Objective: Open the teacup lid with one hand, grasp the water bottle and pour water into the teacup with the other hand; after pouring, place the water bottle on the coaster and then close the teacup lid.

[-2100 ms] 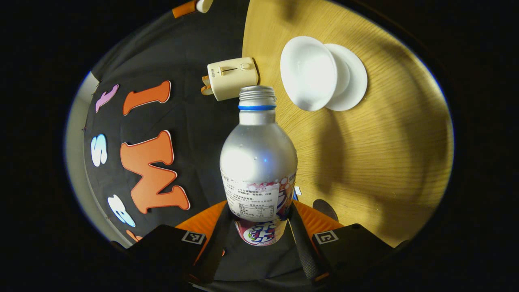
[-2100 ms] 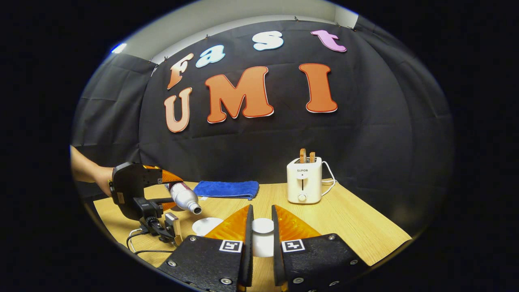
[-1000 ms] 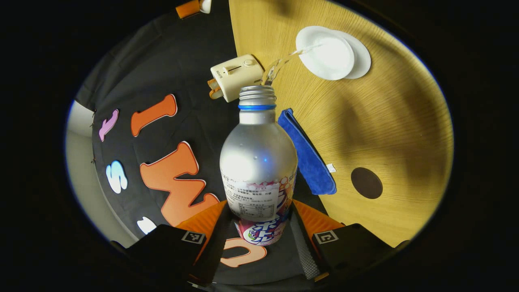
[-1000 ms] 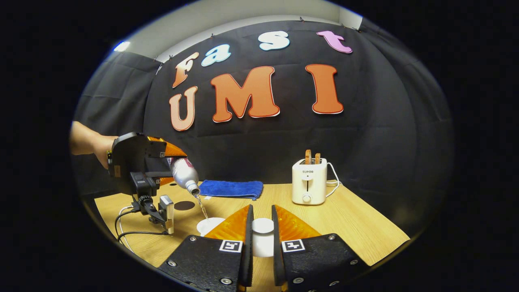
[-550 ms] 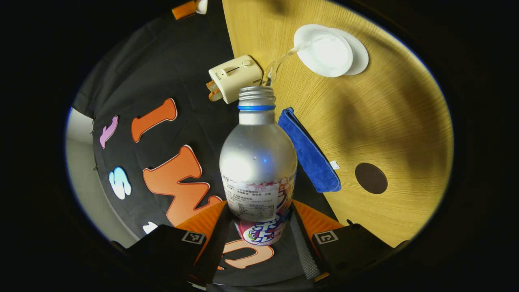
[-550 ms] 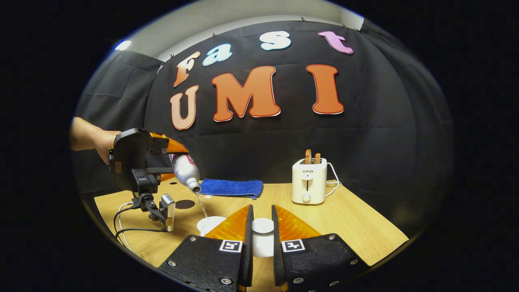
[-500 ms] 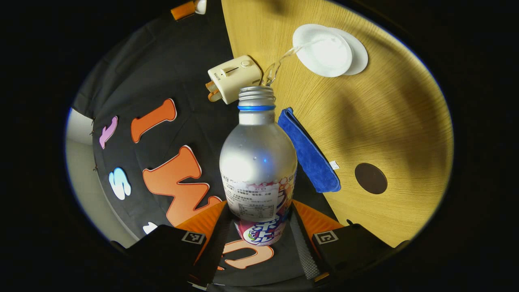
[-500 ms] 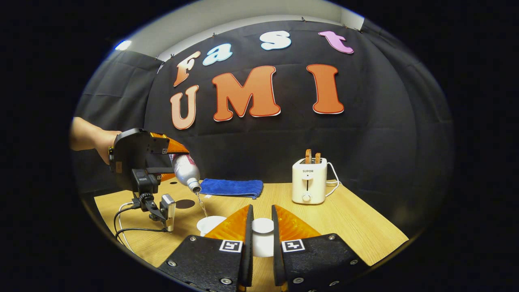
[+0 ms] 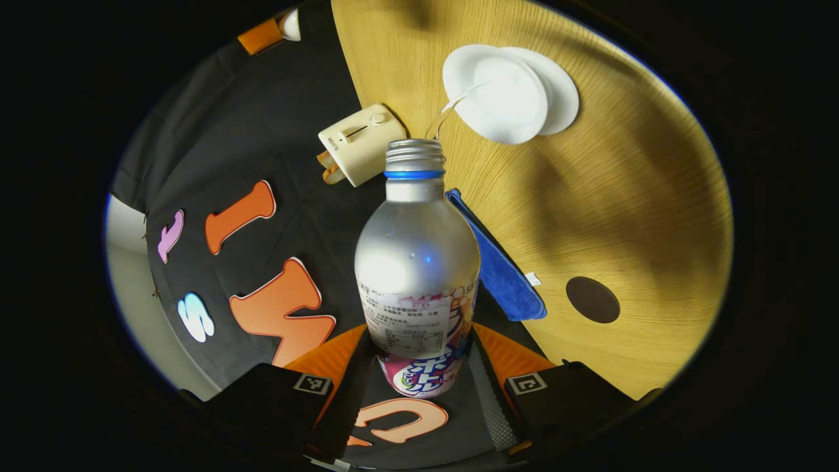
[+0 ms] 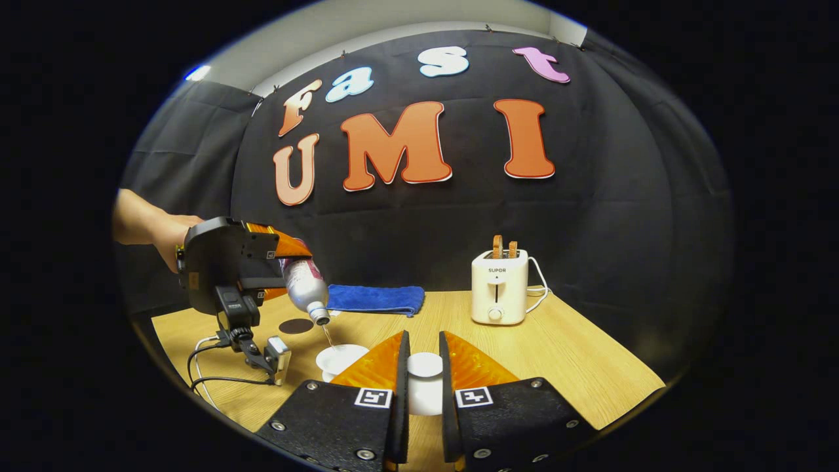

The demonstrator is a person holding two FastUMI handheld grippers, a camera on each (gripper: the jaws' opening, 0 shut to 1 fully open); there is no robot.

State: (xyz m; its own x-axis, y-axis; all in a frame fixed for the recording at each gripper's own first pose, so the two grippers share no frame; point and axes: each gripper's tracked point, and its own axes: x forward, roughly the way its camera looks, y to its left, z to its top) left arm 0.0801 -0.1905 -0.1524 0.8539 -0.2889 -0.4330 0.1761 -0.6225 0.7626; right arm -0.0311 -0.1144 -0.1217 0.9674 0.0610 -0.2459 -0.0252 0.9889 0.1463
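Wooden table [image 9: 623, 196] and black cloth wall make up the scene as we look along our left claw [image 9: 419, 367]. Both its fingers press on the base of the water bottle [image 9: 417, 262], which points away from us with its open mouth tipped toward the teacup [image 9: 498, 92]. We see a thin stream of water [image 9: 446, 113] arcing from the mouth into the white cup, which sits on a white saucer [image 9: 560, 92] far ahead and to the right of the claw. A blue cloth [image 9: 501, 269] lies just right of the bottle, and the dark round coaster [image 9: 592, 299] lies farther right. A cream toaster [image 9: 354, 144] stands ahead, slightly left.

From our right claw [image 10: 419, 387], we see its fingers nearly together around the white lid [image 10: 425, 367], seemingly gripping it. Ahead and to the left, a hand [image 10: 164, 236] holds the left claw [image 10: 288, 265] with the bottle [image 10: 305, 288] slanted mouth-down above the teacup [image 10: 341, 357], water [image 10: 326, 335] falling into it. The coaster [image 10: 295, 326] lies beyond, the blue cloth [image 10: 375, 298] farther back, the toaster [image 10: 498, 288] ahead to the right.
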